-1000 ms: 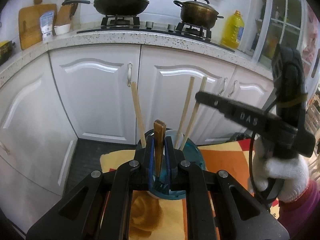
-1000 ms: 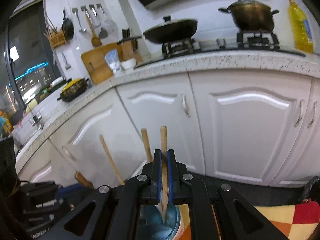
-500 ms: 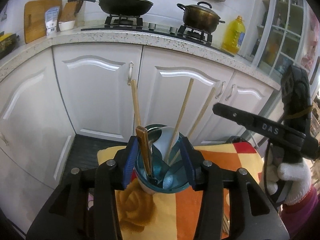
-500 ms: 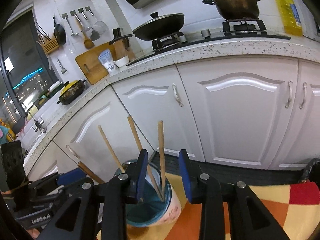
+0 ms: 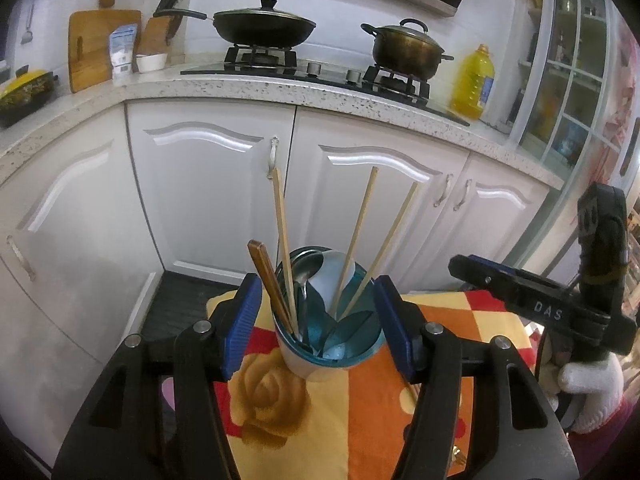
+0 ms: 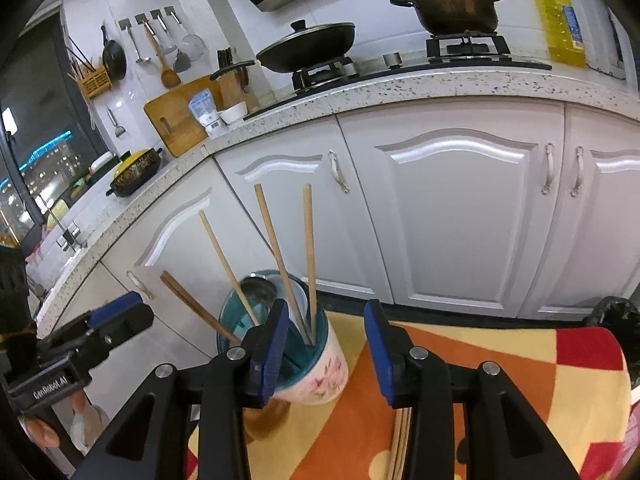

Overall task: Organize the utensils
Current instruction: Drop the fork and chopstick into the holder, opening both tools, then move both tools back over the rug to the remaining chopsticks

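A utensil cup [image 5: 320, 354] stands upright on a cloth of orange, yellow and red checks [image 5: 372, 412]. The cup is white outside with a pink flower print [image 6: 316, 380] and teal inside. Three pale wooden chopsticks [image 5: 283, 248] stand in it, their tops fanning out toward twelve and one o'clock. A darker brown pair of chopsticks [image 5: 267, 280] leans out over the rim toward eleven o'clock. A metal spoon [image 5: 306, 272] rests inside, bowl upward, against the far wall. A pale blue and white ceramic spoon [image 5: 334, 276] lies beside it, bowl also at the top.
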`<action>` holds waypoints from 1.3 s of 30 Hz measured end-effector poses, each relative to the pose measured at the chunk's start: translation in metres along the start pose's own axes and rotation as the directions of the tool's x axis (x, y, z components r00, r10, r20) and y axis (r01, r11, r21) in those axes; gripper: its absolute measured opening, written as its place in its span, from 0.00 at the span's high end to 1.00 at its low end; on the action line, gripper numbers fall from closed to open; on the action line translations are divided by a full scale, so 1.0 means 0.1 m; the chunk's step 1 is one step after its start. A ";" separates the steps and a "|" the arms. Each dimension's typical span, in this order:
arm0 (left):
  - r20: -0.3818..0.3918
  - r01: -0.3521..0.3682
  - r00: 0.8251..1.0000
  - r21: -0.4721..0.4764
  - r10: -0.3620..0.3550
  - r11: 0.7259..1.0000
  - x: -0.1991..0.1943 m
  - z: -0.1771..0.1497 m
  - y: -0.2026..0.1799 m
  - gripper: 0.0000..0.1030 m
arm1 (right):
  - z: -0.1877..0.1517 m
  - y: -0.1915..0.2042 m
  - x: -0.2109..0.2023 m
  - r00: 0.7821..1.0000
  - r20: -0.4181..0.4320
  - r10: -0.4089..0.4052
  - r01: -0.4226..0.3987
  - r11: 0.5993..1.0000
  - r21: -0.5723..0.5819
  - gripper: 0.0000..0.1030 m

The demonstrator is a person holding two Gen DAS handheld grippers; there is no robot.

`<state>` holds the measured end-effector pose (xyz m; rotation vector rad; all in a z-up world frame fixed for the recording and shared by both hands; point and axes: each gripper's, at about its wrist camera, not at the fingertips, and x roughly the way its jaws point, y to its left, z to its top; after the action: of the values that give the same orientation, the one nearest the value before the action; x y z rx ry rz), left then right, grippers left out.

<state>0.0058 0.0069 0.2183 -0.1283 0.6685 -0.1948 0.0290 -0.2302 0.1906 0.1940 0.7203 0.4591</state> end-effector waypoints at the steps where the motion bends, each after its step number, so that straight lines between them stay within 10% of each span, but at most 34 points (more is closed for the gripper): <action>1: 0.002 -0.005 1.000 0.002 0.005 1.000 -0.02 -0.01 -0.01 0.44 | -0.02 0.01 -0.02 1.000 -0.001 -0.002 0.002 1.000 -0.002 0.63; 39: -0.086 -0.008 0.996 0.156 0.022 0.988 0.09 -0.79 -0.69 0.44 | -1.19 -0.64 0.10 0.953 -0.276 -0.126 0.154 0.985 0.081 0.59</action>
<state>-0.0458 -0.0663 0.1639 0.0357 0.7387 -0.2383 -0.0235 -0.2807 0.0759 0.1754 1.0202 0.3158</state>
